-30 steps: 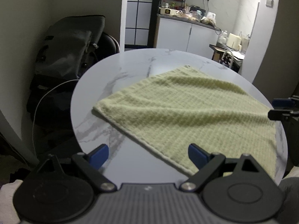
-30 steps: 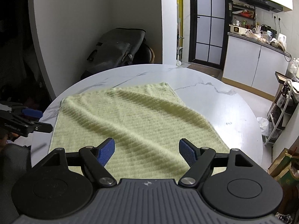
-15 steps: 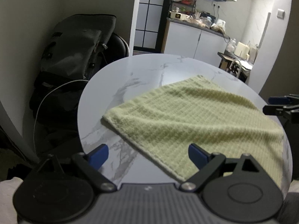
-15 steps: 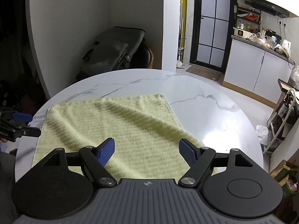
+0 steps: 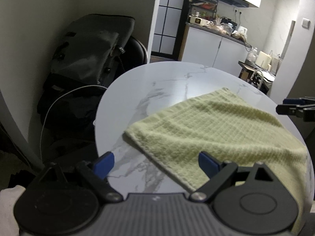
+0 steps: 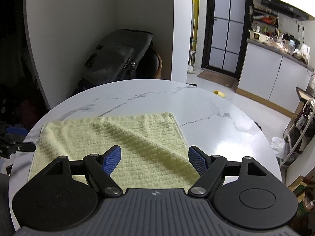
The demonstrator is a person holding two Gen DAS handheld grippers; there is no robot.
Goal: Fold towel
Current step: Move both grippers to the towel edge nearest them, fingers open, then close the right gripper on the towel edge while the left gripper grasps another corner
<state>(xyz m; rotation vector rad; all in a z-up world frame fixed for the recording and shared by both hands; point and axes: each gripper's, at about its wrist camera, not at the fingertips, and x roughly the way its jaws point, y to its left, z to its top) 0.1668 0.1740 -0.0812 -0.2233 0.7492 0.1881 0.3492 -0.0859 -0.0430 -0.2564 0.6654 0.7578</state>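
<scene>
A pale green waffle-weave towel (image 5: 216,129) lies spread on the round white marble table (image 5: 167,82), with soft ripples across it. My left gripper (image 5: 155,163) is open above the towel's near left edge, nothing between its blue pads. In the right wrist view the same towel (image 6: 122,137) reaches to the table's near edge. My right gripper (image 6: 154,158) is open over the towel's near right part and holds nothing. Each gripper shows in the other's view: the right gripper (image 5: 295,108) at the far right, the left gripper (image 6: 13,145) at the far left.
A dark backpack (image 5: 88,51) sits on a chair behind the table, with a white cable (image 5: 59,102) beside it. Kitchen cabinets (image 6: 275,74) and a glass door (image 6: 224,31) stand beyond. A wire rack (image 6: 299,129) is on the floor to the right.
Both grippers have pulled back toward the table's near edge and tilted up, so the towel sits lower and smaller in each view. Both stay open. The towel has not visibly moved on the table.
</scene>
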